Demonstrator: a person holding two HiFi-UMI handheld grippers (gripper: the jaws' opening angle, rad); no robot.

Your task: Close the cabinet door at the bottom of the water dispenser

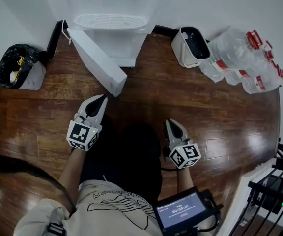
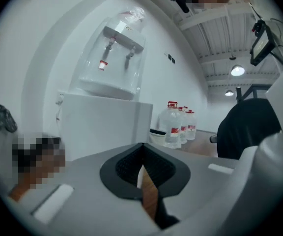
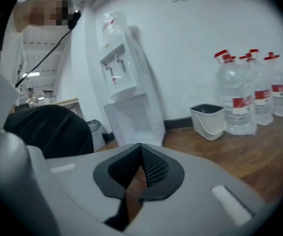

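Observation:
The white water dispenser stands against the far wall. Its bottom cabinet door is swung wide open, angling out over the wooden floor toward me. The open cabinet shows behind it. My left gripper is shut and empty, with its tip just short of the door's free end. In the left gripper view the gripper faces the door's white panel. My right gripper is shut on nothing, lower and to the right. In its own view the gripper looks toward the dispenser.
A bin with a black bag sits left of the dispenser. To its right are a white bucket and several large water bottles. My dark trousers and a screen fill the bottom, with a black railing at the lower right.

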